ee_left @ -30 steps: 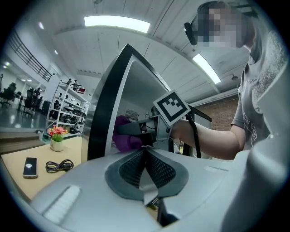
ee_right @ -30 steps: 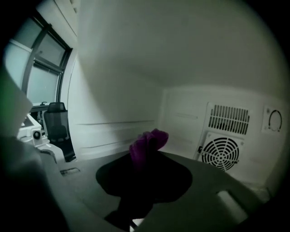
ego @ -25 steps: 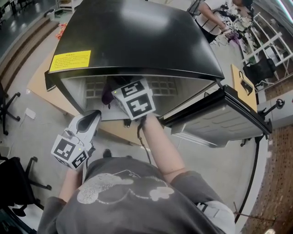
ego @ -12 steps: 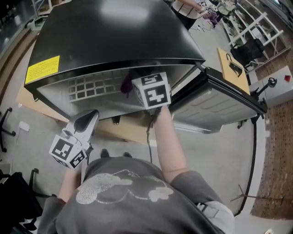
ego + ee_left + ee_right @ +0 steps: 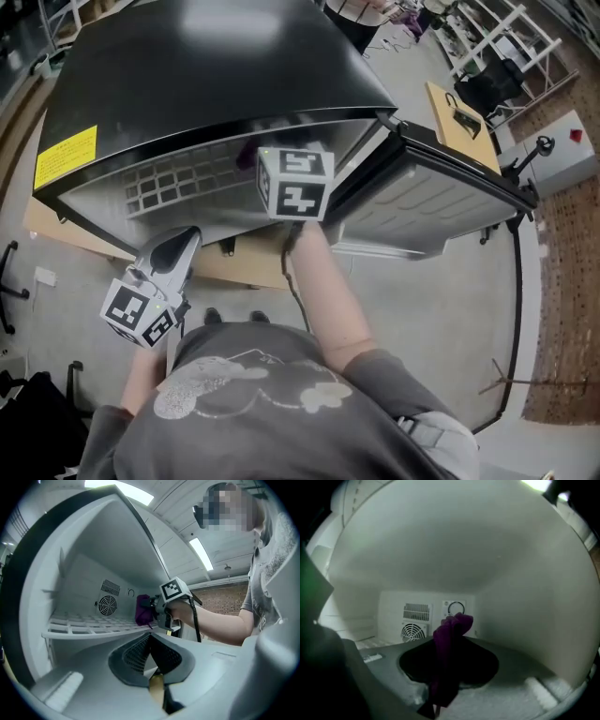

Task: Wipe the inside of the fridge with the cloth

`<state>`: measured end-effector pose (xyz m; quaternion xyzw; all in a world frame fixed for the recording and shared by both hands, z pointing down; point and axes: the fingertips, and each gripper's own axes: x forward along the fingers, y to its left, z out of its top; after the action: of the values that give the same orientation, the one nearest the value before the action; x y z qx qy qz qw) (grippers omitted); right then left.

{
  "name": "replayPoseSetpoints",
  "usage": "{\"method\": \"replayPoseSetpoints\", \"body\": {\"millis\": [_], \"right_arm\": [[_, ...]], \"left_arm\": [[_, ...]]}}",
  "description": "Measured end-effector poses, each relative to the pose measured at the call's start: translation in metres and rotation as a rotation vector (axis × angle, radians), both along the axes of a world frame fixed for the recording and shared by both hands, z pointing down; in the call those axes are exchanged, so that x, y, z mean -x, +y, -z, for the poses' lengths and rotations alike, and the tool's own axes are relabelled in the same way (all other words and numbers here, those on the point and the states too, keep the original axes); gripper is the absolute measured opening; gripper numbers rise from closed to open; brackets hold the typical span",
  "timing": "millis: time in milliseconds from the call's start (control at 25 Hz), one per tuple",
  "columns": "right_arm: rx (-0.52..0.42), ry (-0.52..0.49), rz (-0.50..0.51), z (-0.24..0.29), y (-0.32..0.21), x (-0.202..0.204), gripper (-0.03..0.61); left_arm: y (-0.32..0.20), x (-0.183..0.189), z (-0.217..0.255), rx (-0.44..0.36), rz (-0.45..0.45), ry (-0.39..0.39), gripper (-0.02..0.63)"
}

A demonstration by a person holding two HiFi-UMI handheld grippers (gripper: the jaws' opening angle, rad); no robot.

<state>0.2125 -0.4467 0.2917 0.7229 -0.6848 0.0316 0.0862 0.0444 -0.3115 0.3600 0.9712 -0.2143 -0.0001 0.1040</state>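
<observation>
The black-topped fridge stands open, its door swung out to the right. Inside, above the white wire shelf, the purple cloth stands upright, pinched in the right gripper. It is near the right wall, in front of the round fan grille and the dial. The left gripper hangs outside the opening, its jaws pressed together on nothing. The fridge sits on a wooden board over a grey concrete floor.
</observation>
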Motion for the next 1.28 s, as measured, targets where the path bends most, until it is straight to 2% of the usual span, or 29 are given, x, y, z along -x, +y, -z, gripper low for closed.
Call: {"method": "replayPoseSetpoints", "body": {"millis": [120,320,680,1040,1280], "right_arm": [[-0.012,-0.056,-0.094,0.000,-0.010,-0.016,0.084],[-0.038,-0.046,-0.179,-0.002,-0.006,-0.025,0.084],[-0.091,-0.082,-0.280,-0.005,0.056,-0.035,0.084],[-0.072,-0.080,-0.273,-0.017,0.102,-0.037,0.084],[-0.104,-0.064,-0.109,-0.015,0.105,0.006,0.084]], "left_arm": [[0.002,0.001,0.000,0.005,-0.010,0.005,0.017],[0.001,0.006,0.000,0.021,-0.020,0.000,0.017],[0.001,-0.005,-0.006,0.031,-0.096,-0.004,0.017],[0.003,-0.027,-0.005,0.012,-0.150,0.001,0.017],[0.005,-0.023,-0.007,0.008,-0.113,-0.016,0.017]]}}
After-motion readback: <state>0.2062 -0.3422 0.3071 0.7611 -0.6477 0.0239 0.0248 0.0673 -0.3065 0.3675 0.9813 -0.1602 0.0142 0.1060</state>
